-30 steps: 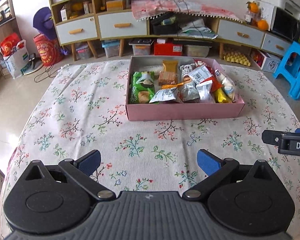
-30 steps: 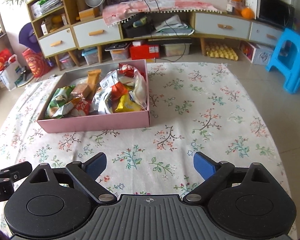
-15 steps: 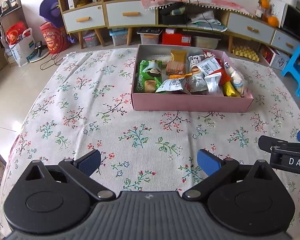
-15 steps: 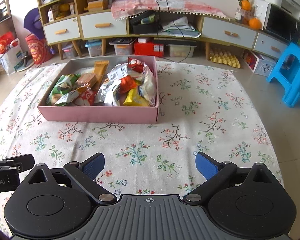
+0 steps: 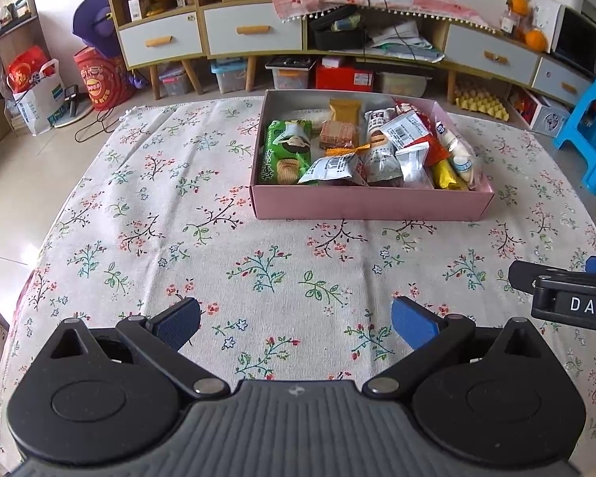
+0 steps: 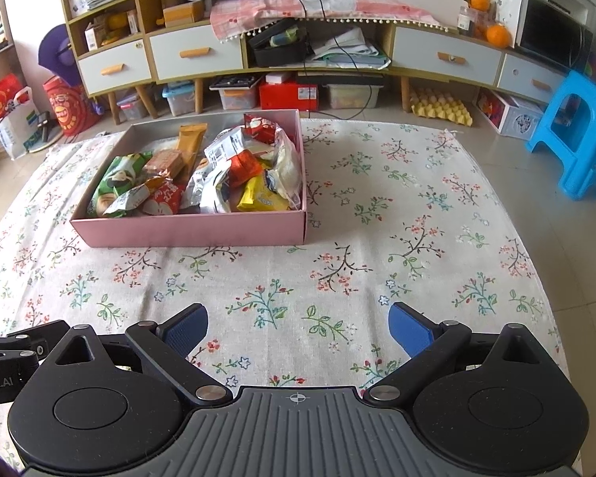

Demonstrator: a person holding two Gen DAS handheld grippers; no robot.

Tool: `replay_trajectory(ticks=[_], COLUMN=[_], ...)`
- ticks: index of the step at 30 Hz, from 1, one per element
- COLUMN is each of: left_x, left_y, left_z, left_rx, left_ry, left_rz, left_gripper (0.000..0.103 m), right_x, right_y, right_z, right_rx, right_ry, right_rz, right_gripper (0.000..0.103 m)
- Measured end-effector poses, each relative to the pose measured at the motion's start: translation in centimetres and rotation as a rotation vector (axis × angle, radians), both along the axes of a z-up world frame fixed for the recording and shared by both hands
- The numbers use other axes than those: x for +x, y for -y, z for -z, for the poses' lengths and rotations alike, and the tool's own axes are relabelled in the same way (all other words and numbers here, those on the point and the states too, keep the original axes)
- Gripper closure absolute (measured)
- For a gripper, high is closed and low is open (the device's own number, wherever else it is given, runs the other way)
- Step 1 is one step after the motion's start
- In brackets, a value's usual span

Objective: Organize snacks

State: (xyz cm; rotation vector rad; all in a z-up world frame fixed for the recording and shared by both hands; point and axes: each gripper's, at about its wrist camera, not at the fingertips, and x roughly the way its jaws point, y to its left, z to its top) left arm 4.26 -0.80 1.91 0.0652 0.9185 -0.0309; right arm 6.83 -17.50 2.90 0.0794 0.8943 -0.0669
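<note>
left claw (image 5: 296,322): blue pads wide apart, empty, above the floral-cloth surface (image 5: 178,214)
right claw (image 6: 298,328): wide too, empty
shallow pink cardboard box (image 5: 371,202): far half of the surface, packed with wrapped snacks
left view only: green biscuit pack (image 5: 287,150) lying flat at the box's left end
right view only: yellow packet (image 6: 258,195) by the box's right wall

Black left gripper (image 5: 296,324) and right gripper (image 6: 298,326) (silver screws) have blue pads.
</note>
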Motion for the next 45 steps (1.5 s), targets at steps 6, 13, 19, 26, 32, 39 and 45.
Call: replay_trajectory(ticks=[6, 13, 19, 26, 32, 39, 45], left_x=[0.03, 0.04, 0.02, 0.04, 0.07, 0.03, 0.02], left_y=[-0.01, 0.04, 0.05, 0.05, 0.02, 0.1, 0.17], left_z=[0.02, 0.0, 0.0, 0.0, 0.04, 0.05, 0.23], left_rx=[0.0, 0.002, 0.004, 0.003, -0.006, -0.011, -0.009], left_ry=[0.0, 0.001, 0.001, -0.001, -0.009, -0.014, -0.018], left_rz=[-0.001, 0.001, 0.0, 0.0, 0.0, 0.001, 0.01], left_gripper=[0.0, 0.0, 0.0, 0.0, 0.0, 0.0, 0.0], right_x=[0.03, 0.03, 0.01, -0.01, -0.03, -0.1, -0.06], right_y=[-0.06, -0.11, -0.14, -0.07, -0.07, -0.11, -0.06], right_z=[-0.01, -0.02, -0.04, 0.0, -0.08, -0.14, 0.04], right_rx=[0.0, 0.0, 0.001, 0.001, 0.0, -0.001, -0.003], right_ry=[0.001, 0.0, -0.001, 0.002, 0.001, 0.001, -0.001], right_rz=[-0.003, -0.002, 0.0, 0.001, 0.003, 0.003, 0.001], right_gripper=[0.004, 0.004, 0.004, 0.004, 0.004, 0.004, 0.004])
